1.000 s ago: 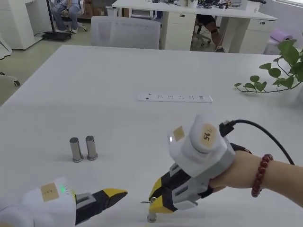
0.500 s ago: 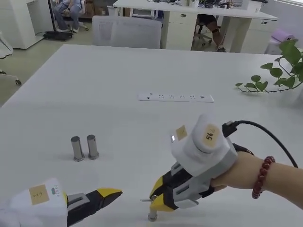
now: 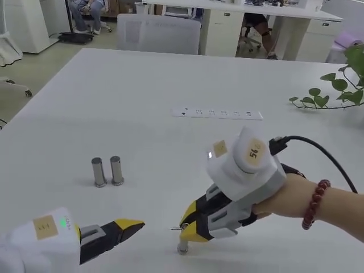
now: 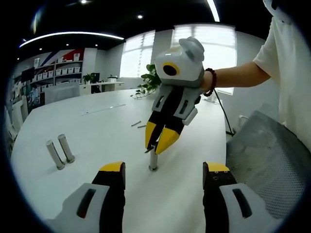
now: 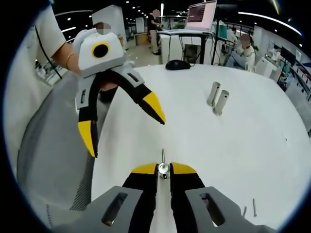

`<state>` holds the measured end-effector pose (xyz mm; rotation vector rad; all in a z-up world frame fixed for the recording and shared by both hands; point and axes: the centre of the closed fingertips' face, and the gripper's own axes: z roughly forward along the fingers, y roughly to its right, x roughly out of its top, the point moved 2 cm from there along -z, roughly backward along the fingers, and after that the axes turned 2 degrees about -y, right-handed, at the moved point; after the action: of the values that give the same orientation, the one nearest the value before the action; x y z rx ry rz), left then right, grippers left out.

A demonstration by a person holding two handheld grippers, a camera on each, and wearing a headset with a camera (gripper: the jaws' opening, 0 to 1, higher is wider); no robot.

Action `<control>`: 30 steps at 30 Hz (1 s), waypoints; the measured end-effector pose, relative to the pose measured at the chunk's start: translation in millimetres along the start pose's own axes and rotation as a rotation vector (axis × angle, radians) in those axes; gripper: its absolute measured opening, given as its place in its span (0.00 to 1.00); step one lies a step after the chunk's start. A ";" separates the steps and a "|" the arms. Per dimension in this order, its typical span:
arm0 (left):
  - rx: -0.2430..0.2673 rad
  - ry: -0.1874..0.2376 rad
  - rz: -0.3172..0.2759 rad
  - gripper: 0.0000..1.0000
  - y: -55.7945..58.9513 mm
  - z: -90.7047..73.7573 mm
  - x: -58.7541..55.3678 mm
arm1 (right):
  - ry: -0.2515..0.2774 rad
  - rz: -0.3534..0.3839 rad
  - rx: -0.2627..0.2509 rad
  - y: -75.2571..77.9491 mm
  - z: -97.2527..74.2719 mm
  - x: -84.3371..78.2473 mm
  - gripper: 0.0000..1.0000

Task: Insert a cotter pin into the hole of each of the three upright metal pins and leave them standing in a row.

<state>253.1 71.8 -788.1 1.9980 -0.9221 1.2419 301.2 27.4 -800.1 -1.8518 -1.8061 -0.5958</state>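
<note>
Two upright metal pins (image 3: 108,171) stand side by side at the left of the white table (image 3: 170,85); they also appear as the two pins (image 4: 59,151) and the two pins (image 5: 217,98). A third metal pin (image 3: 183,247) stands near the front, third pin (image 4: 153,161). My right gripper (image 3: 185,228) is shut on a thin cotter pin (image 3: 173,228) right at that pin's top; whether it sits in the hole I cannot tell. The cotter pin (image 5: 163,156) pokes forward from my right gripper (image 5: 163,170). My left gripper (image 3: 133,227) hovers open to the left, left gripper (image 4: 165,170).
A white power strip (image 3: 218,114) lies mid-table. Plant leaves (image 3: 335,85) reach in at the right edge. Loose cotter pins (image 4: 138,124) lie on the table past the third pin. A cable (image 3: 318,151) trails from my right gripper. Chairs and desks stand beyond the far edge.
The view has shifted a little. My left gripper has drawn back slightly to the left. The right gripper stays over the third pin with the cotter pin in it.
</note>
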 end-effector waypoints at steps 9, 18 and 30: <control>0.017 0.004 -0.011 0.66 -4.6 -3.6 -1.2 | -0.005 -0.023 0.002 10.1 7.1 9.6 0.10; 0.047 0.003 -0.026 0.70 -11.0 -7.3 -3.3 | -0.001 -0.017 -0.005 25.8 15.9 18.8 0.10; 0.071 0.009 -0.036 0.75 -16.4 -11.9 -3.6 | -0.006 -0.034 0.003 37.0 22.0 23.4 0.10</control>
<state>259.3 91.4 -789.1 2.0528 -0.8446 1.2790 338.4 58.9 -804.5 -1.8261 -1.8446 -0.6006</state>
